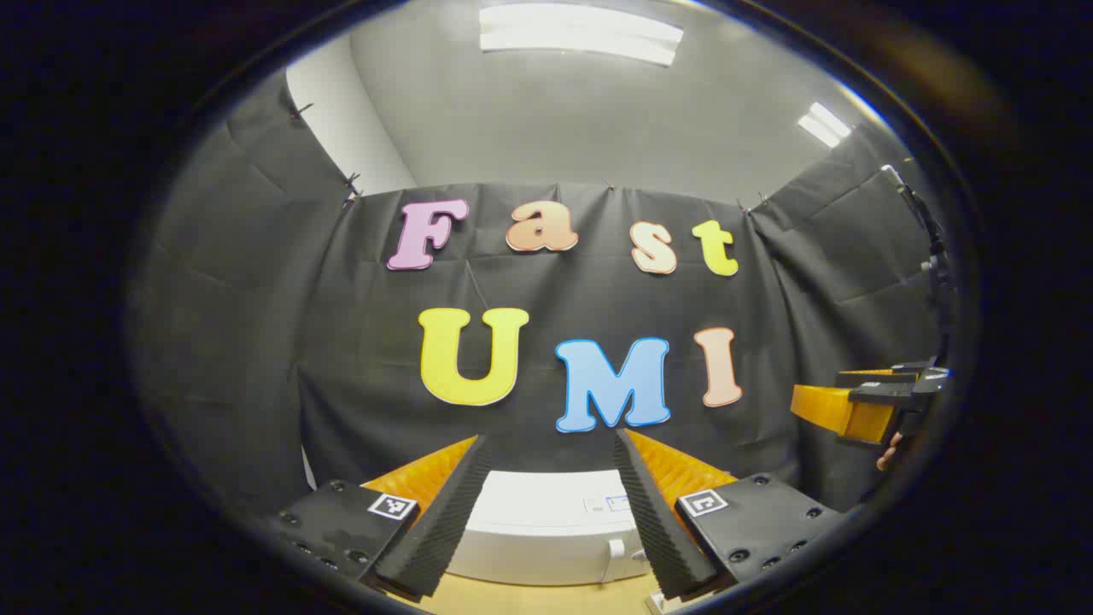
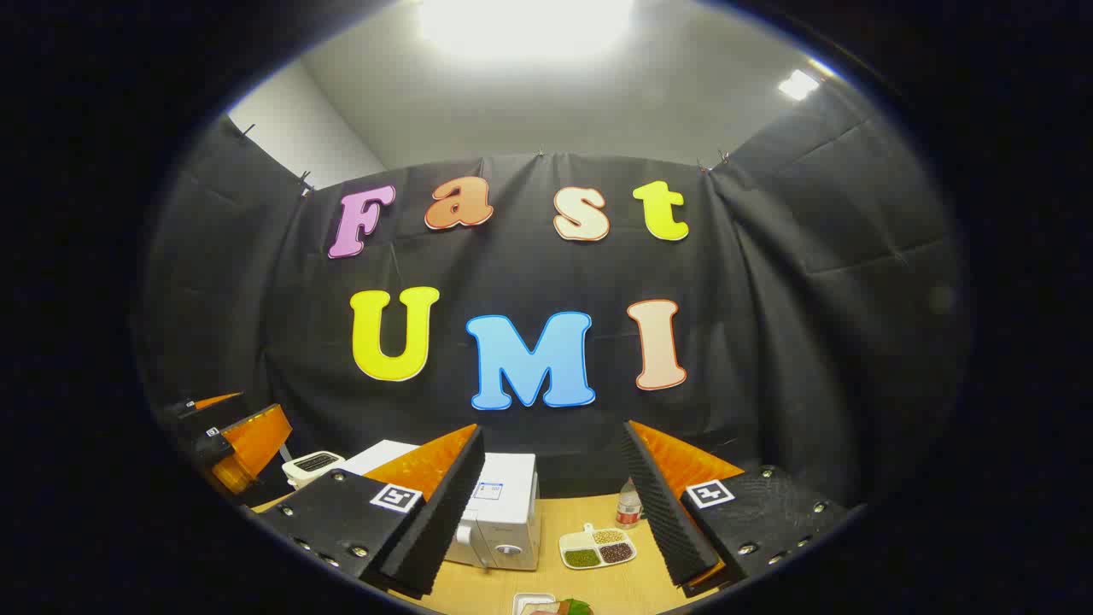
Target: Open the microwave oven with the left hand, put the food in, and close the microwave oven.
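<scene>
Right gripper view: right tool [image 2: 553, 500] spread, holding nothing; food [image 2: 570, 607] on a white plate [image 2: 531, 601] at the near bench [image 2: 628, 585] edge; one three-compartment dish [image 2: 598, 547], one small bottle [image 2: 629, 506]; one white microwave oven [image 2: 504, 512], door shut, left; one toaster [image 2: 312, 465] beyond. Left gripper view: left tool [image 1: 553, 506] spread above the microwave.

Food [image 2: 564, 607] cut off below.

— Left gripper view: you sit above the microwave [image 1: 546, 525], close, facing the back wall.
— Right gripper view: you sit farther back and rightward; both share the microwave [image 2: 504, 512] and table [image 2: 615, 581].
</scene>
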Demonstrator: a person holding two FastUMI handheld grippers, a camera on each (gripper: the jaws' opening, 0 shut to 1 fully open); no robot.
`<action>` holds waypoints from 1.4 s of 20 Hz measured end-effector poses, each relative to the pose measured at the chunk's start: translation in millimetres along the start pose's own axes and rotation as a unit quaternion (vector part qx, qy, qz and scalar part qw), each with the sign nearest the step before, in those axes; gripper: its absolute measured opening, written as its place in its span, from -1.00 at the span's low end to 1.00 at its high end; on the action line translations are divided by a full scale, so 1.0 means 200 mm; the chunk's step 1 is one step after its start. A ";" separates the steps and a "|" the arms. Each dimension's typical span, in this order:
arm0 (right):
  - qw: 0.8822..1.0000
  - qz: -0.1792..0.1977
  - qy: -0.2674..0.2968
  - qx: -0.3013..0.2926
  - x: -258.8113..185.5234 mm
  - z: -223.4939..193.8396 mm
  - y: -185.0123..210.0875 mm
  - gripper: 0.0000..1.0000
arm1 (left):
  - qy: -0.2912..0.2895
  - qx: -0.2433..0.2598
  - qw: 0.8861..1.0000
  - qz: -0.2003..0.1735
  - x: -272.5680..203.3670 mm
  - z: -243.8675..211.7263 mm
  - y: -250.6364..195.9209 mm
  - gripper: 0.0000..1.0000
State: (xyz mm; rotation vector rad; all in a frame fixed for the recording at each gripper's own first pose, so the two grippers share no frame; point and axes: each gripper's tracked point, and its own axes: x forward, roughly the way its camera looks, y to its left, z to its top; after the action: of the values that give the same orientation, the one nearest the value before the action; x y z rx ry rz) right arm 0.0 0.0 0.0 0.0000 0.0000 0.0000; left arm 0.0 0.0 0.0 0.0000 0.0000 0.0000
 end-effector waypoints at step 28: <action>0.997 -0.011 0.069 -0.016 0.11 -0.27 -0.32 0.93 | 0.163 -0.003 0.984 -0.073 0.28 -1.09 -0.45 0.82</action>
State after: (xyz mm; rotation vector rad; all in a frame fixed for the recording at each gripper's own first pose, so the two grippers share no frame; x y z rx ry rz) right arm 21.0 -63.0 -54.6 -0.0319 0.1386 -0.0211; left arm 55.2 -89.8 -217.5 -0.0056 0.3267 -0.1460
